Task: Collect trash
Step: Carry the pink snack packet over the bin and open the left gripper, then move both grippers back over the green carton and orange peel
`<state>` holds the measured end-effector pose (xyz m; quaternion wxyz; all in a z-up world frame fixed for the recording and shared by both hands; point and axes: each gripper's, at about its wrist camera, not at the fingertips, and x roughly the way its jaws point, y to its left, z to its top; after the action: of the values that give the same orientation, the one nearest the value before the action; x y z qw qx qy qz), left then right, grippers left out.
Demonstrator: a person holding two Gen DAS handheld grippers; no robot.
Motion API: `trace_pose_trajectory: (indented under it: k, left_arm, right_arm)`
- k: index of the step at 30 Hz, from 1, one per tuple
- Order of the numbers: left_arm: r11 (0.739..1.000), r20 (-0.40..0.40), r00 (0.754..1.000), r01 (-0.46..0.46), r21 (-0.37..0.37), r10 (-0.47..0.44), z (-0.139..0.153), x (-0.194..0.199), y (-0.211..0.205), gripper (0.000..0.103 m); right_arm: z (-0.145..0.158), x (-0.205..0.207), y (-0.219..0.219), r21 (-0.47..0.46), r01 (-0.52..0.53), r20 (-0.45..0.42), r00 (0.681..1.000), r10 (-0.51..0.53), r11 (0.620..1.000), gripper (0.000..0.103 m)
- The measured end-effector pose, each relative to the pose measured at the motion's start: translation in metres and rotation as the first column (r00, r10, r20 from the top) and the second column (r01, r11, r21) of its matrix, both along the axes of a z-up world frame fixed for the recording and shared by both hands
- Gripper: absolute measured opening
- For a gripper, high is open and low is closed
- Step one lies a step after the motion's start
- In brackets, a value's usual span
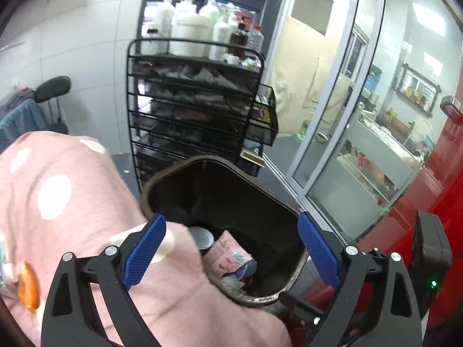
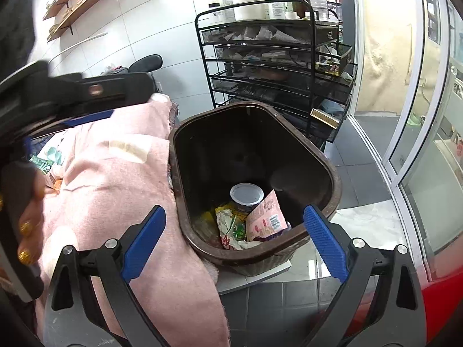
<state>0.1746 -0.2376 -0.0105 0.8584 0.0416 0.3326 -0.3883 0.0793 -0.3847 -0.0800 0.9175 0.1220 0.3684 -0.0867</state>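
Both hand-held grippers, left (image 1: 231,253) and right (image 2: 234,245), hang wide and hold nothing above the brown bin (image 2: 330,170). Inside it lie a can (image 2: 246,195), a pink packet (image 2: 267,217) and a crumpled wrapper (image 2: 231,222). Beside the bin, more scraps (image 2: 47,159) lie on the pink blanket (image 2: 115,179); reaching there, I think, could knock the bin off its ledge.
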Motion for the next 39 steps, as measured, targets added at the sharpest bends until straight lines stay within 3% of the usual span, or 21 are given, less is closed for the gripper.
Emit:
trace_pose_trajectory:
  k: [10,21,30,39]
  left_arm:
    - [0.992,0.056,0.992,-0.114,-0.062,0.117,0.024,-0.011,0.055,0.097]
    - [0.962,0.062,0.961,-0.266,-0.06,0.269,0.016,-0.024,0.12,0.098]
    - [0.909,0.047,0.908,-0.414,-0.043,0.416,0.003,-0.03,0.187,0.098]
    - [0.847,0.005,0.847,-0.531,-0.027,0.531,-0.015,-0.032,0.249,0.097]
  right_arm:
    - [0.005,0.013,0.018,-0.018,-0.036,0.001,0.999,0.036,0.999,0.095]
    - [0.016,0.028,0.055,-0.037,-0.123,0.022,0.992,0.124,0.992,0.095]
    - [0.025,0.044,0.102,-0.056,-0.238,0.03,0.97,0.24,0.97,0.095]
    - [0.031,0.062,0.156,-0.068,-0.374,0.021,0.926,0.376,0.925,0.095]
